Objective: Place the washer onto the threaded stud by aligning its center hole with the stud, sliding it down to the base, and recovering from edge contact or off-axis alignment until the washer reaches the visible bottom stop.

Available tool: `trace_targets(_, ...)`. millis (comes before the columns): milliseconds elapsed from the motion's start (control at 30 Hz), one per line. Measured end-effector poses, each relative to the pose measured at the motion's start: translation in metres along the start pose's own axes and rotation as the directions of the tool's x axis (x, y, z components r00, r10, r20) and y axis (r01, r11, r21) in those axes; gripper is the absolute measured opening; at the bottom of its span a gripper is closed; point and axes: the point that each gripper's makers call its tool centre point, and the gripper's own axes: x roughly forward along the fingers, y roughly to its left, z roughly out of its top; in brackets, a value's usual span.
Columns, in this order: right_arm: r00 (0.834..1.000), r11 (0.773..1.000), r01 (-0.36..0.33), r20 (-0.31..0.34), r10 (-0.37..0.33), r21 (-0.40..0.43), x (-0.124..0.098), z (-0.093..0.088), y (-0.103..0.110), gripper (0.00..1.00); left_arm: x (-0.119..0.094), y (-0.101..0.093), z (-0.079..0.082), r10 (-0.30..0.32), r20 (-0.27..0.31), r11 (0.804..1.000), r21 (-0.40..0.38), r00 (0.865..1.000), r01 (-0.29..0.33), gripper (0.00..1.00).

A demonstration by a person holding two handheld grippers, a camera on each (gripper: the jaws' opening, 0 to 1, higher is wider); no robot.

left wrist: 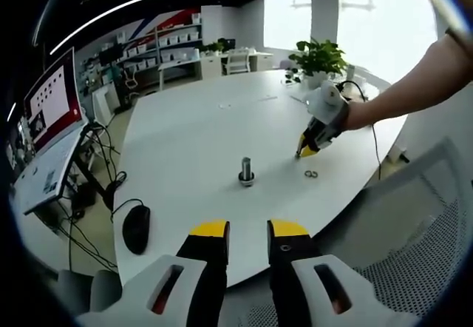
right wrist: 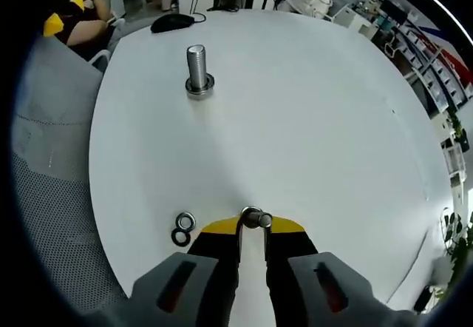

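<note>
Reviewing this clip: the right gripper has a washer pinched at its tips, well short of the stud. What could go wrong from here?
1. The right gripper holds the washer only at its jaw tips, so edge contact with the threaded stud could knock it loose.
2. The two spare washers lie just beside the jaws and could be nudged.
3. The stud stands free on the table; an off-axis push may tip it, with the left gripper open and away.

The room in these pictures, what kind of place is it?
Probably an office or lab workspace: a big white table, shelves with storage boxes, a monitor, a potted plant, and a mouse.
</note>
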Motion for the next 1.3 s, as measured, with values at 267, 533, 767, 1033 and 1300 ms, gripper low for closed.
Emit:
trace_targets(267, 1.000, 1.000, 0.004, -0.024, -0.005, -0.021, 0.005, -0.003, 0.002, 0.14, 0.000, 0.000, 0.000, -0.001, 0.000, 1.000, -0.004, 1.000, 0.001, 0.18)
trace_targets(533, 0.999, 1.000, 0.002, -0.037, -0.002, -0.016, 0.005, -0.005, 0.008, 0.18, 0.000, 0.001, -0.003, -0.003, -0.014, 1.000, 0.002, 1.000, 0.003, 0.18)
trace_targets(767, 1.000, 1.000, 0.007, -0.024, -0.006, 0.018, -0.003, -0.010, 0.006, 0.19, 0.001, 0.000, -0.004, -0.005, -0.021, 1.000, 0.002, 1.000, 0.005, 0.18)
trace_targets(1033, 0.999, 0.998, 0.014, -0.029, -0.013, 0.060, -0.011, -0.026, -0.001, 0.19, 0.001, 0.000, -0.007, -0.007, -0.034, 1.000, 0.011, 0.999, 0.008, 0.17)
trace_targets(1300, 1.000, 0.995, 0.021, -0.018, -0.019, 0.096, -0.015, -0.039, 0.011, 0.19, 0.001, 0.001, -0.005, 0.000, -0.026, 1.000, 0.008, 1.000, 0.000, 0.17)
